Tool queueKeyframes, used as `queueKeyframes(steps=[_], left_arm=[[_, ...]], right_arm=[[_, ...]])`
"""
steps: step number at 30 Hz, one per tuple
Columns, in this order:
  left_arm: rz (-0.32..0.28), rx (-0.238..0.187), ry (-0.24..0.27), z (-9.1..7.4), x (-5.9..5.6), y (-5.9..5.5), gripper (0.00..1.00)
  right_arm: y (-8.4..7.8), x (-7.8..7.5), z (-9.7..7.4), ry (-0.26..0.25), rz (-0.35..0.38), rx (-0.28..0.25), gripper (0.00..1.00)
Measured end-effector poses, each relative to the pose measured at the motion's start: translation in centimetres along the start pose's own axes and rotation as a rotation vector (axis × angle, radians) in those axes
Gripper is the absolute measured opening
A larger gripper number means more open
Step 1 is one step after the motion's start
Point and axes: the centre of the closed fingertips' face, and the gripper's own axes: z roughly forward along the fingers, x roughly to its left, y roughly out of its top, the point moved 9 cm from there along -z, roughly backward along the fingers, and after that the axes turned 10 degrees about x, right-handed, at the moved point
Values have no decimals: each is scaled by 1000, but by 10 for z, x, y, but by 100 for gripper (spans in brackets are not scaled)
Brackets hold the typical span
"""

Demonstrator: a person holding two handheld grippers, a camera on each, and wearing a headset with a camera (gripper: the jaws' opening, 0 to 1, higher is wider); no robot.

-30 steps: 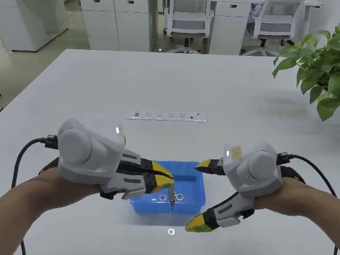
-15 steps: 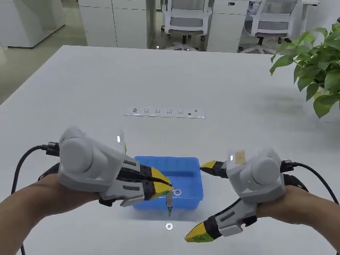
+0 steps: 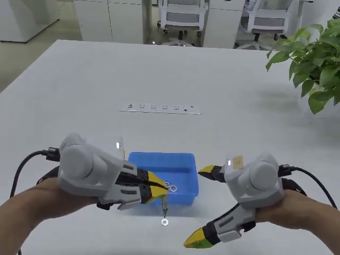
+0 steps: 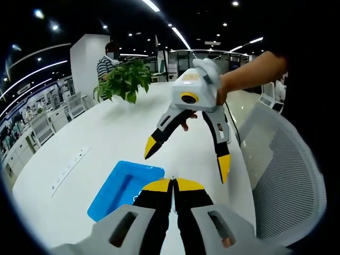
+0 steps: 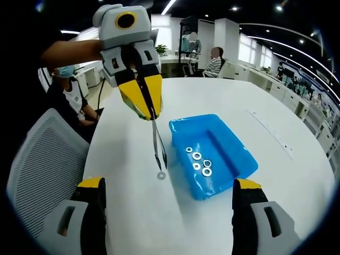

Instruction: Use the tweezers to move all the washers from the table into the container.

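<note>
My left gripper (image 3: 161,189) is shut on slim metal tweezers (image 3: 165,205) that point down at a lone washer (image 3: 165,222) lying on the white table, just in front of the blue container (image 3: 183,162). In the right gripper view the tweezers (image 5: 158,142) hang from the left gripper (image 5: 144,103), and their tips sit just above the washer (image 5: 161,175). Several washers (image 5: 199,162) lie inside the container (image 5: 231,151). My right gripper (image 3: 204,205) stands open to the right of the container, holding nothing. The left gripper view has the right gripper (image 4: 186,159) open above the table, beyond the container (image 4: 119,188).
A white power strip (image 3: 160,108) lies on the table beyond the container. A leafy plant (image 3: 313,58) stands at the right edge. Office chairs (image 3: 178,13) stand past the table's far side. A mesh chair (image 5: 45,159) is close to the near table edge.
The left gripper has drawn the tweezers back from over the container and down to the washer on the table in front of it. The right gripper has hardly shifted.
</note>
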Motion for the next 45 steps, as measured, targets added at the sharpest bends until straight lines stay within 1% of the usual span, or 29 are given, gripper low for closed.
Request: queueKeyframes(steps=[5,15,21,29,34,38,42,45], left_arm=[[4,9,-5,3,-1,-3,6],[6,12,-8,8,-4,-4,6],[11,15,-9,11,-6,-6,6],[15,9,-4,11,-6,-6,6],[23,16,-8,11,-6,-5,6],[24,19,-12,10,-7,-6,6],[24,22,-13,9,-7,-7,6],[21,22,-16,9,-7,-7,6]], right_arm=[[-2,2,3,9,-1,5,100],[-3,8,6,26,-5,9,98],[-3,11,9,43,-19,5,95],[2,14,13,68,-72,-8,85],[5,13,17,83,-116,-4,74],[8,11,21,83,-156,-2,67],[11,10,25,89,-190,0,57],[14,8,29,87,-209,0,54]])
